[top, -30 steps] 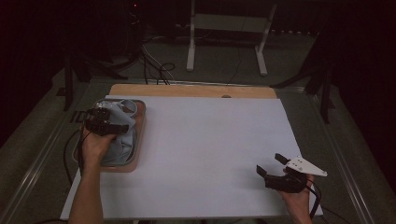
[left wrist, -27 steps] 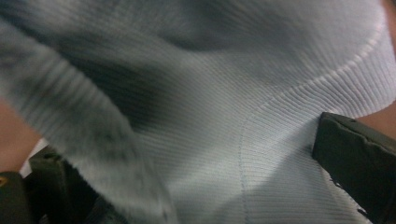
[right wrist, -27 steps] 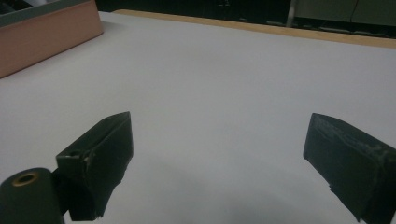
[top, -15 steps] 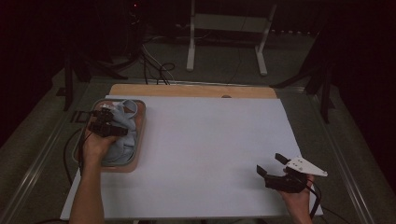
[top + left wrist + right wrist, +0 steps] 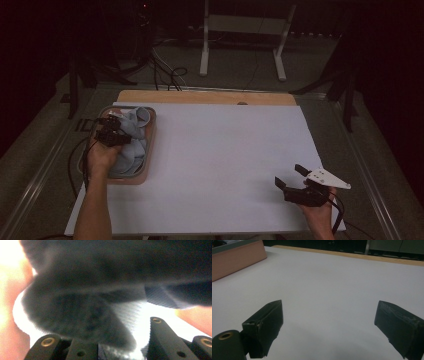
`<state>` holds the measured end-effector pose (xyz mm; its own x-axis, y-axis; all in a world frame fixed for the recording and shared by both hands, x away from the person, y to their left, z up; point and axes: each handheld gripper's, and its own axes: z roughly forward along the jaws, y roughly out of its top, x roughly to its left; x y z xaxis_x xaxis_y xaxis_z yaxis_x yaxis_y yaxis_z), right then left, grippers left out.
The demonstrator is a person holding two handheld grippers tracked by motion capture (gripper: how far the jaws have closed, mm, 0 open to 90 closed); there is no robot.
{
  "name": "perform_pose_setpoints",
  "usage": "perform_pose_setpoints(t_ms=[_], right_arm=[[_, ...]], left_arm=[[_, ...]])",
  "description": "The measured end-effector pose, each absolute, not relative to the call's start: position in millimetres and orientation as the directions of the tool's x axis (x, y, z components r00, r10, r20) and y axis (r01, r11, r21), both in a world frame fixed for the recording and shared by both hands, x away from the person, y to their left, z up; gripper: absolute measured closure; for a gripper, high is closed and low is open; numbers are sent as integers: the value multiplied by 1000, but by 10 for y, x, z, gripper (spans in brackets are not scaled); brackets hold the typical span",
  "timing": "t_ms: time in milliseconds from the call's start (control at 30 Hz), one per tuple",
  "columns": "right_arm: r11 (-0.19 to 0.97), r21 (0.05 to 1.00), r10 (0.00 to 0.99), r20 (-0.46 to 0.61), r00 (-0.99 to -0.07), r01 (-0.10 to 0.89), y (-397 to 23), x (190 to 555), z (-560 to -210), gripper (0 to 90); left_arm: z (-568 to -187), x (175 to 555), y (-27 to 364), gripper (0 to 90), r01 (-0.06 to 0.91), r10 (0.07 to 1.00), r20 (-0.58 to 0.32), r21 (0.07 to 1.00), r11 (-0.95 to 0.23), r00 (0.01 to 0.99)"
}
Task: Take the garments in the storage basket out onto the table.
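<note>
Your left gripper (image 5: 111,131) has just been closing its jaws on the blue cloth (image 5: 131,145) between them; lift next. Your right gripper (image 5: 300,182) idles, jaws wide, empty.

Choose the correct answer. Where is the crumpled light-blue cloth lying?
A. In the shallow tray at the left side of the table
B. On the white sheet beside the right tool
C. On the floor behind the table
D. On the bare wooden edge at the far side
A: the crumpled light-blue cloth lies inside the shallow tray at the table's left, where the left tool reaches into it.
</note>
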<state>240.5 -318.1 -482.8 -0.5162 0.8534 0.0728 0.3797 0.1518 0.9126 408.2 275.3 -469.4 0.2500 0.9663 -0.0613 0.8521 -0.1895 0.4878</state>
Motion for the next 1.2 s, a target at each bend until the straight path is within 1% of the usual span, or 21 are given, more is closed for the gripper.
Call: perform_pose_setpoints(t_ms=[233,833,1200], right_arm=[[149,913,856,73,-511,380,-3191,2404,-4828,84],[148,913,856,74,-511,380,-3191,2402,-4828,84],[151,912,854,74,-515,380,-3188,2405,-4832,84]], left_arm=[[-4638,4062,2769,757,846,964,-85,503,-177,251],[-4510,3978,2803,757,825,964,-119,548,-137,239],[-4441,3933,2804,756,809,965,-116,574,-128,234]])
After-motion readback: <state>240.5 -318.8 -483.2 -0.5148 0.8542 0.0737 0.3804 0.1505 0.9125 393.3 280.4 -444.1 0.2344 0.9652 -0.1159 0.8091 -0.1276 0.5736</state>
